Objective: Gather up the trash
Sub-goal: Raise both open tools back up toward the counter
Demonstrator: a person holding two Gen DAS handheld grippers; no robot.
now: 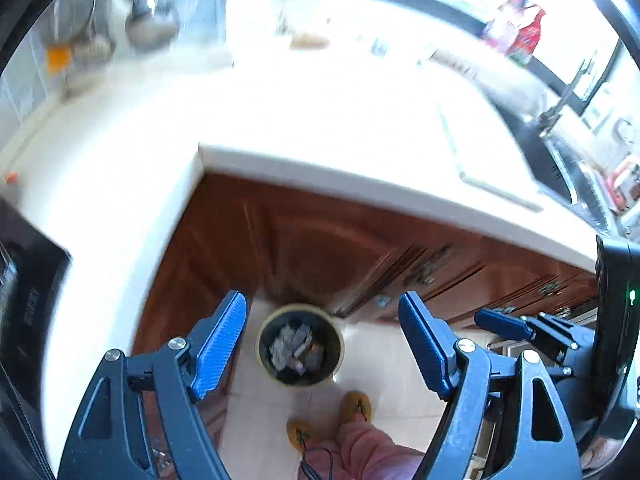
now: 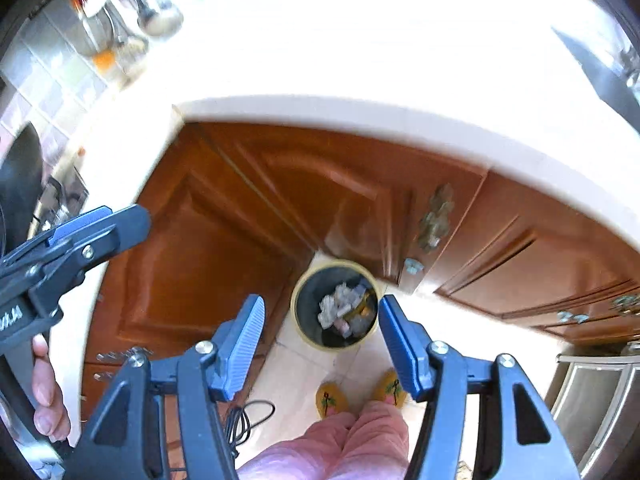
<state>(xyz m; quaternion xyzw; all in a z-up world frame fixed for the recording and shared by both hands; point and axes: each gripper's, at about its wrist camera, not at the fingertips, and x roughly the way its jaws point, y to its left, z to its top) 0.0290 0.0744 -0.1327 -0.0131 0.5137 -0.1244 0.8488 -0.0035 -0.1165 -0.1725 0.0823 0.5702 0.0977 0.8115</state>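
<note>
Both grippers are hanging wide apart with nothing between the blue pads, left gripper [image 1: 322, 344] and right gripper [image 2: 322, 344] alike, pointing down over the trash bin [image 2: 335, 305] that's sitting on the floor tiles in the cabinet corner, already holding crumpled scraps. Looks to me like we're sitting between drops, so next is probably hunting the white countertop [image 1: 320, 128] for another piece.
</note>
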